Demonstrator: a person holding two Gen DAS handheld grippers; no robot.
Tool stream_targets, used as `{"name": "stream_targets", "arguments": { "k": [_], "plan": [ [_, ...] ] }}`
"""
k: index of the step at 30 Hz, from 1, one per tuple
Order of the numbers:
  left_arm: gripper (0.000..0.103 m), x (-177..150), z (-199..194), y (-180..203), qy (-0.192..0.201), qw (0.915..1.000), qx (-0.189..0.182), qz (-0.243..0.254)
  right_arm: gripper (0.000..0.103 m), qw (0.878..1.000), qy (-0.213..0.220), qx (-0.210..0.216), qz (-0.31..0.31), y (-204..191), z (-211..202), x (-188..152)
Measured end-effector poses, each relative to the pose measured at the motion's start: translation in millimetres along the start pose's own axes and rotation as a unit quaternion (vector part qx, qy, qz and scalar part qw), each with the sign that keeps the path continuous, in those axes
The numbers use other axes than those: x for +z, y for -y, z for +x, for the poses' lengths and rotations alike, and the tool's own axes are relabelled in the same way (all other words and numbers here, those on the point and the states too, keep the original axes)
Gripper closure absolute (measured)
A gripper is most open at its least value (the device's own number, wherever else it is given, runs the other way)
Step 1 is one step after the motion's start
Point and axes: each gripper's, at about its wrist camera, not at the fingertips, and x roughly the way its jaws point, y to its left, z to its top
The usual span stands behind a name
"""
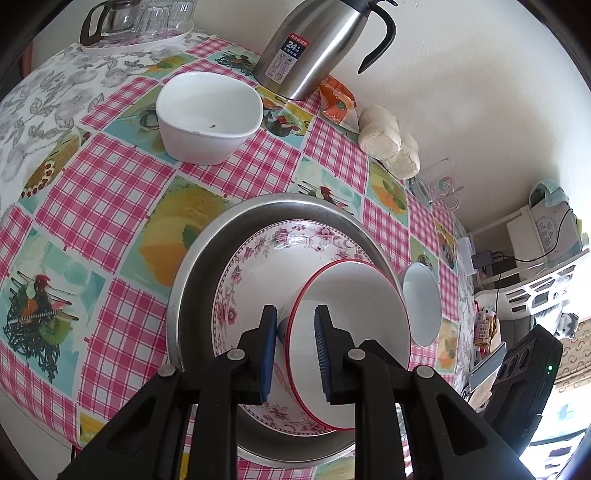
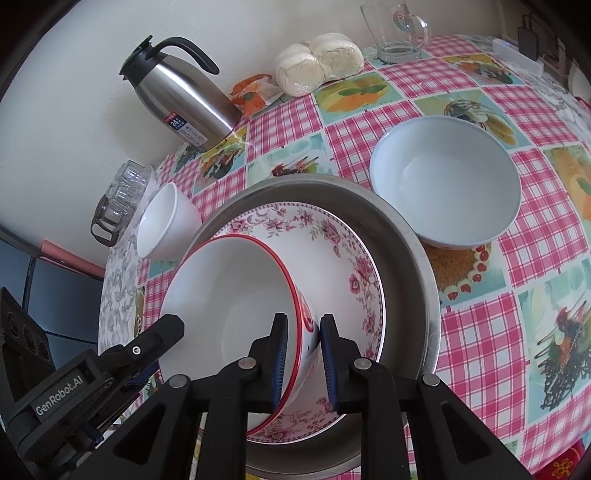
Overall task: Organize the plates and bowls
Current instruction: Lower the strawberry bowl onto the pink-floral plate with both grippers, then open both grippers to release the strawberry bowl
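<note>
A white bowl with a red rim (image 1: 351,295) (image 2: 229,302) is tilted over a floral plate (image 1: 258,251) (image 2: 332,251), which lies in a wide steel basin (image 1: 207,258) (image 2: 413,266). My left gripper (image 1: 295,310) is shut on the bowl's rim, one pad inside and one outside; it also shows in the right wrist view as the left gripper (image 2: 162,332). My right gripper (image 2: 303,317) clasps the opposite wall of the same bowl near its foot, both pads against it. A white squarish bowl (image 1: 207,110) (image 2: 166,221) and a pale blue bowl (image 2: 443,184) (image 1: 421,302) stand on the table beside the basin.
A steel thermos jug (image 1: 306,48) (image 2: 177,99), an orange packet (image 1: 336,99), bagged buns (image 1: 388,140) (image 2: 317,62) and a glass mug (image 2: 395,33) line the wall side. A tray of glasses (image 1: 140,22) sits at the far corner. The checked tablecloth (image 1: 110,184) ends near the shelves on the right.
</note>
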Motion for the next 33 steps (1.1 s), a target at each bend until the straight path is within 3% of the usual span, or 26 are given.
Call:
{"name": "stream_targets", "arguments": {
  "k": [7,20,28,31,33],
  "plan": [
    [0.083,2,-7,-1,0.021,0.9997,0.01,0.001,0.081,1.0,0.01,0.015,-0.007,-5,4,1],
    [0.082,4,-4,0,0.02,0.9998,-0.006,0.0,0.081,0.999,0.03,0.039,0.01,3,-2,6],
    [0.079,5,-17,3,0.039,0.9992,0.004,0.01,0.081,0.998,0.057,0.02,-0.013,-4,-17,8],
    [0.067,6,-23,2,0.051,0.9985,0.016,0.01,0.081,0.998,0.066,0.013,-0.023,-8,-22,8],
    [0.054,8,-28,-1,0.06,0.9978,0.027,0.006,0.076,0.997,0.07,0.004,-0.032,-11,-23,8]
  ]
}}
